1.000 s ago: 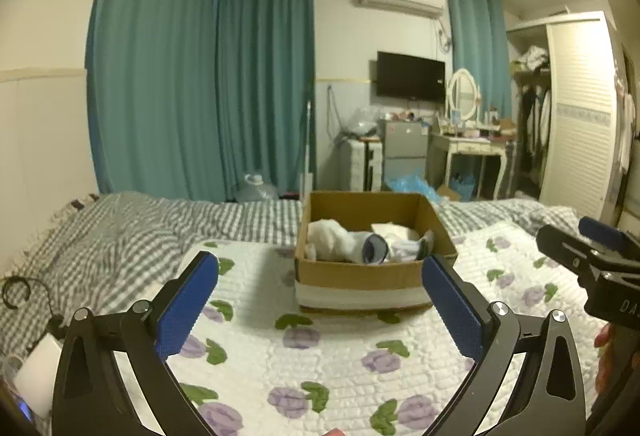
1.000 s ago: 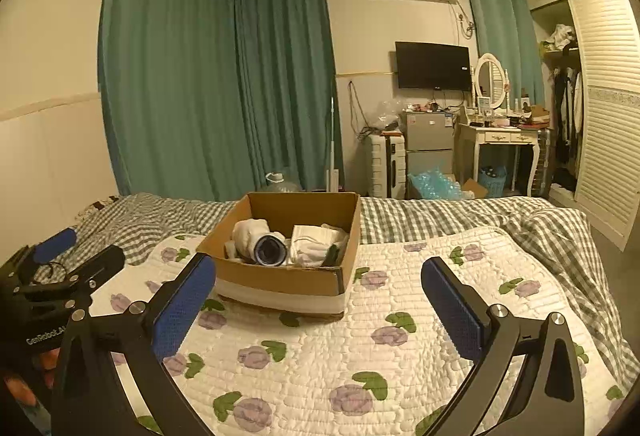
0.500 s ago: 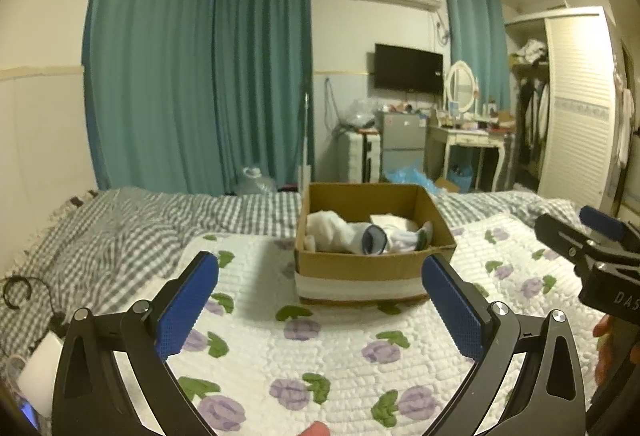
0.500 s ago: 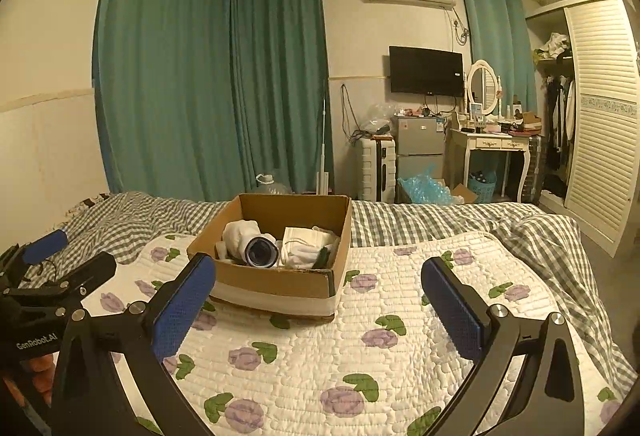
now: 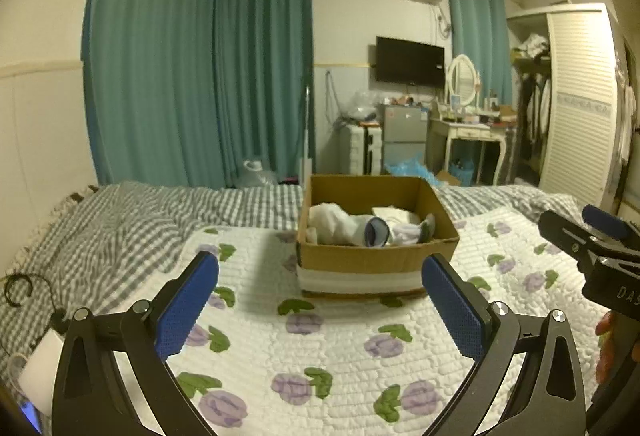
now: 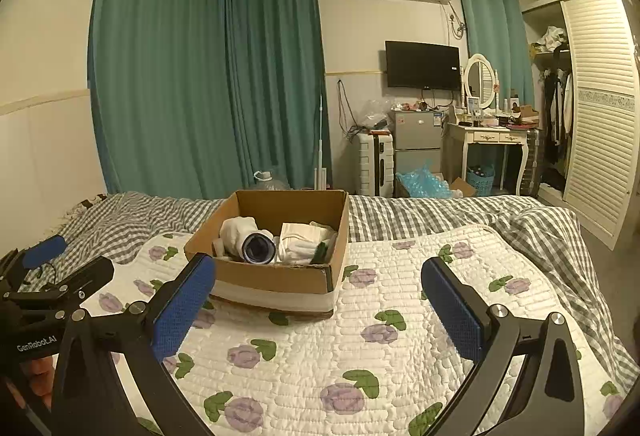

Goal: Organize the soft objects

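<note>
Mid-frame, the bed point(image 6: 460, 213) – floral quilt point(image 6: 360, 348) spread over its checked blanket point(image 5: 120, 228), cardboard box point(image 6: 276, 278) sitting on top.

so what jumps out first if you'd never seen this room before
The open cardboard box in the middle of the floral quilt, with rolled white soft items inside. Then the teal curtains along the back wall, and the open left gripper and right gripper, both empty.

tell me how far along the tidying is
Done: rolled socks and folded white cloths already lie in the cardboard box on the quilt. In hand: nothing; the left gripper and right gripper are both open and empty. Left: no loose soft items visible on the bed.
</note>
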The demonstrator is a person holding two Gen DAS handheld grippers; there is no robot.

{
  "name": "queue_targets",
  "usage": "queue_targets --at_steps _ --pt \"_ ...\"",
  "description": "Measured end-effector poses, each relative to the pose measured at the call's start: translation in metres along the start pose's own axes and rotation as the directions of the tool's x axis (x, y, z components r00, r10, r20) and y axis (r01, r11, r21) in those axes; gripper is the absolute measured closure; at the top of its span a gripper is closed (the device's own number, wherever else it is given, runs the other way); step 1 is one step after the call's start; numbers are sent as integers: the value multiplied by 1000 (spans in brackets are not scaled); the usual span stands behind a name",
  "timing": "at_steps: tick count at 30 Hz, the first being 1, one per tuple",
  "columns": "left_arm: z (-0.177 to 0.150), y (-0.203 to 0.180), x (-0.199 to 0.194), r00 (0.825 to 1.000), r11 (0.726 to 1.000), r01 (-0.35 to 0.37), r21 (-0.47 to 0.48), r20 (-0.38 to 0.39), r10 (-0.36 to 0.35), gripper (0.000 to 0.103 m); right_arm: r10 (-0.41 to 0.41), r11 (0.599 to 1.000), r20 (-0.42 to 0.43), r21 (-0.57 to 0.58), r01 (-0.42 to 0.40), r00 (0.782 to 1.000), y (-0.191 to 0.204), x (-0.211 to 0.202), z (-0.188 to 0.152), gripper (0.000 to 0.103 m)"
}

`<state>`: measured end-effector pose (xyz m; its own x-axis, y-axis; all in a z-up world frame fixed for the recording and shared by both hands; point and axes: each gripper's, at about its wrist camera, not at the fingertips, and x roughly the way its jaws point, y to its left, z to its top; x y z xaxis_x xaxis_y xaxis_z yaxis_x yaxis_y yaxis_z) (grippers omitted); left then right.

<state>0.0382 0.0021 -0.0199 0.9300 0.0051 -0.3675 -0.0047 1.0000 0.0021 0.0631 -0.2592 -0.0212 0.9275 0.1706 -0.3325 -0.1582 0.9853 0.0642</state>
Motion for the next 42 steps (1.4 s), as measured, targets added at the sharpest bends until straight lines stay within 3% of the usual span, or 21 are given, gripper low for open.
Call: queue_targets --at_steps 42 --pt "4 7 -1 1000 1000 1 -3 -10 -1 0 10 1000 -18 -14 -10 1000 3 3 -8 0"
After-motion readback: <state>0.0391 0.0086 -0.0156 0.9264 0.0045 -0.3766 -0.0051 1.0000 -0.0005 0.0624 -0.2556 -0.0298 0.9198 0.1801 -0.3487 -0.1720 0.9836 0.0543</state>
